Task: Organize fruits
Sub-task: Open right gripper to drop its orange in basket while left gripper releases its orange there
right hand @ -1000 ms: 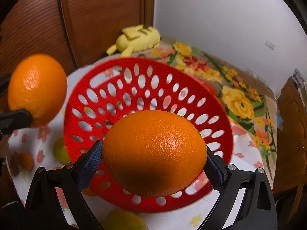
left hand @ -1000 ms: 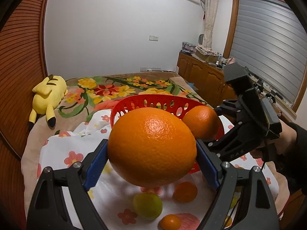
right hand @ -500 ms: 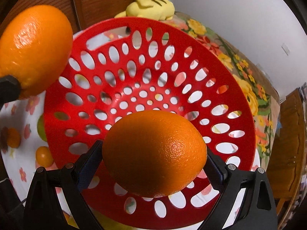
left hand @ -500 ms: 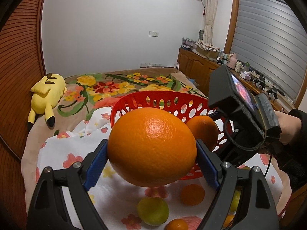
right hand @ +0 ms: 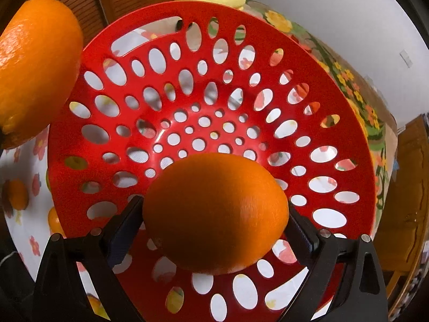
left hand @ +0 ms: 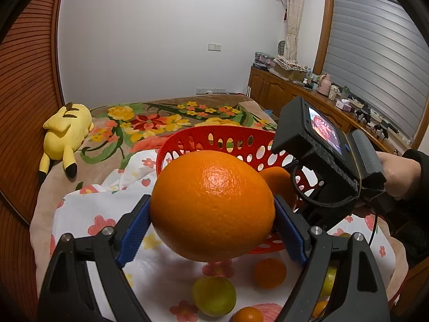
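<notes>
My left gripper point(left hand: 211, 218) is shut on a large orange point(left hand: 211, 205), held in the air in front of the red perforated basket point(left hand: 214, 138). In the right wrist view my right gripper point(right hand: 214, 225) is shut on a second large orange point(right hand: 215, 220), pointing steeply down into the red basket point(right hand: 348, 139), low over its floor. The left-held orange point(right hand: 34, 67) shows at that view's upper left, just outside the rim. In the left wrist view the right-held orange point(left hand: 278, 181) peeks out behind mine, under the right gripper's black body and a person's hand point(left hand: 396, 174).
Small fruits lie on the flowered white cloth point(left hand: 88, 214) below: a green one point(left hand: 214, 296), a small orange one point(left hand: 269, 272) and another point(left hand: 248, 316). A yellow plush toy point(left hand: 67, 131) lies on the floral blanket at left. A wooden cabinet point(left hand: 281, 91) stands at right.
The right gripper has tilted steeply down and sunk with its orange into the basket, which now fills its view. The left gripper and its orange have stayed in place.
</notes>
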The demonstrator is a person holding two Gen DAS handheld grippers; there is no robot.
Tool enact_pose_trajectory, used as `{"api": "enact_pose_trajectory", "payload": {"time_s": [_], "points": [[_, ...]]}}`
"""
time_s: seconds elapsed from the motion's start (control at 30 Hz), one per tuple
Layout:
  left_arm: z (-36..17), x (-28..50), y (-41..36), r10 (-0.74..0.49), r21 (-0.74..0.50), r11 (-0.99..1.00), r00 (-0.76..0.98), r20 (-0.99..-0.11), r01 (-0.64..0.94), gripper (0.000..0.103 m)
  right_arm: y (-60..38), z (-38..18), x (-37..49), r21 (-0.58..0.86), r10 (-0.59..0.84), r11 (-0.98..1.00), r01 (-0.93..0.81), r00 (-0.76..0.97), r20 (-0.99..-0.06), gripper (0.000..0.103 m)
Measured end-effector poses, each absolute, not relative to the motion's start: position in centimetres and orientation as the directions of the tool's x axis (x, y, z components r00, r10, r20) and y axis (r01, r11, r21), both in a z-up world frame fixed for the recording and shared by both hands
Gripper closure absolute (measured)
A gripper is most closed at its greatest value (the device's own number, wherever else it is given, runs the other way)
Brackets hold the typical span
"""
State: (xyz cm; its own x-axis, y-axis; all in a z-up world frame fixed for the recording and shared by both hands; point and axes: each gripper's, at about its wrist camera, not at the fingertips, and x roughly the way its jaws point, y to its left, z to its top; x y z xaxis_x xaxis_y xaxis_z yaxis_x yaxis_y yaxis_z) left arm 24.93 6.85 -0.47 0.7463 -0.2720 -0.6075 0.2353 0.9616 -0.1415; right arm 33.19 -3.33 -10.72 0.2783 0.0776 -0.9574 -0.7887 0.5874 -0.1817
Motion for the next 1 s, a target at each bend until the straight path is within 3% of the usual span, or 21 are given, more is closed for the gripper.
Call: {"api": "enact_pose_trajectory", "payload": {"time_s": [0.5, 1.0], "points": [[-0.8, 25.7, 5.8, -0.288, -0.134, 0.955, 0.726, -0.625, 0.264, 0.016, -5.3, -5.9, 32.9, -0.187, 0.181, 0.649, -0.738, 0.388, -0.903, 0.000], [-2.7, 28.0, 1.1, -0.271, -0.080, 0.949, 0.659, -0.702, 0.305, 0.016, -11.3, -2.9, 32.6, -0.145, 0.252, 0.737, -0.660, 0.468, -0.847, 0.000]]}}
